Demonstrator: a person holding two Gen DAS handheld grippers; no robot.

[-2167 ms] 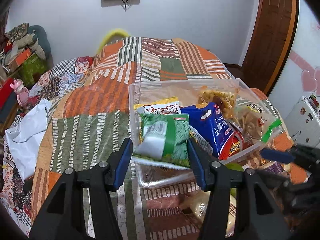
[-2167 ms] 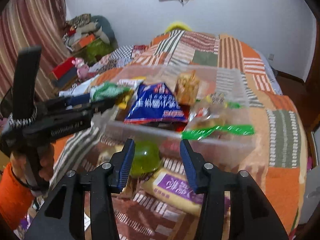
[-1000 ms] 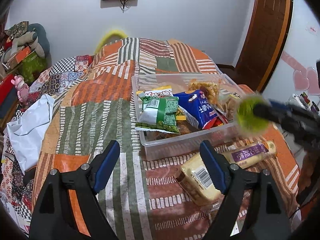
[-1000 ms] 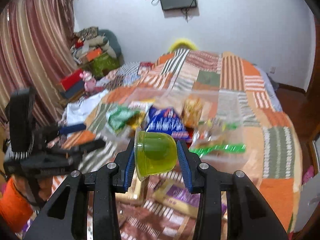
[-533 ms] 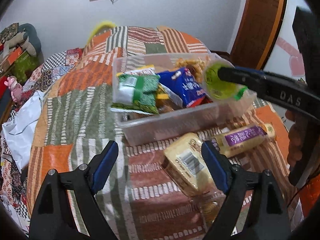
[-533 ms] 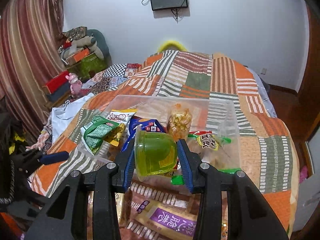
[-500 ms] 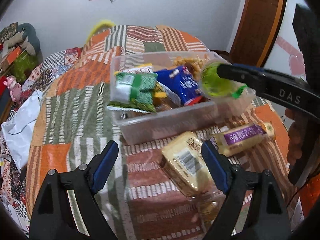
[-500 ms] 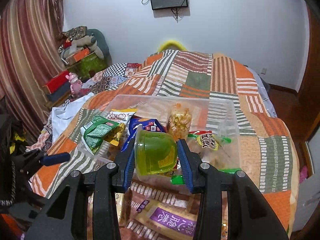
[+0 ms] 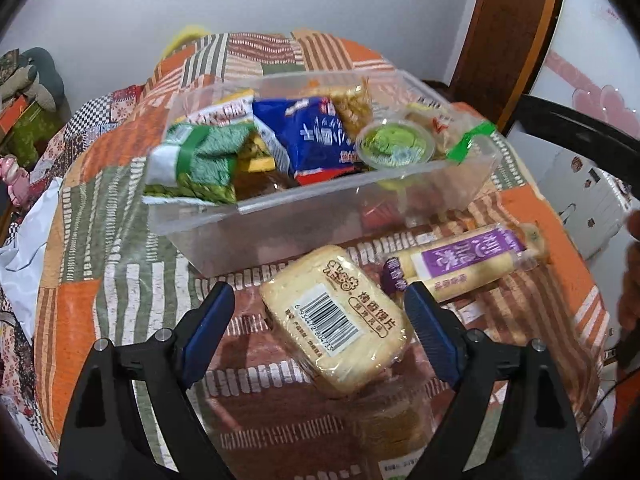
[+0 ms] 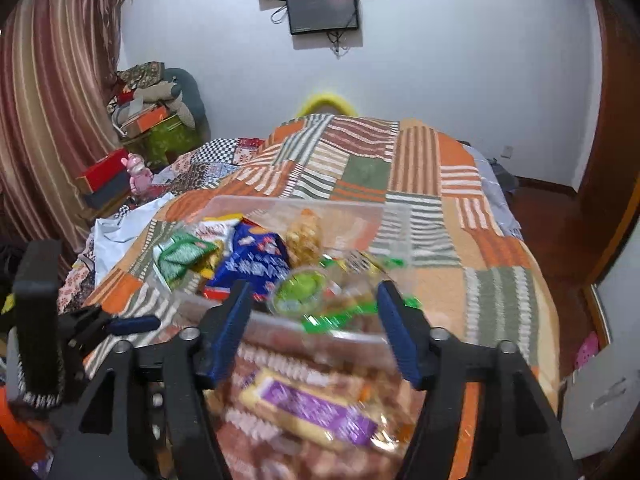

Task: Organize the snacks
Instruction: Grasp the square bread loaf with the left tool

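Observation:
A clear plastic bin (image 9: 320, 208) (image 10: 384, 216) on the patchwork bedspread holds a green bag (image 9: 196, 160), a blue bag (image 9: 312, 136) and other snack packs. A green jelly cup (image 9: 394, 146) (image 10: 302, 292) lies inside the bin near its front wall. My right gripper (image 10: 314, 332) hangs above the bin's near wall, its jaws opening and nothing between them. My left gripper (image 9: 316, 328) stands open over a wrapped bread pack with a barcode (image 9: 336, 316), its fingers apart from the pack. A purple-labelled roll (image 9: 468, 260) (image 10: 316, 408) lies beside it.
The bed's edge drops off at right toward a wooden door (image 9: 508, 40) and a white case (image 9: 592, 204). White cloth (image 9: 20, 232) and piled boxes (image 10: 148, 124) sit at left. More wrapped snacks (image 9: 396, 432) lie under the left gripper.
The right gripper opened and let go of the green jelly cup, which now lies in the bin. The left gripper sank toward the bread pack, which now sits between its fingers.

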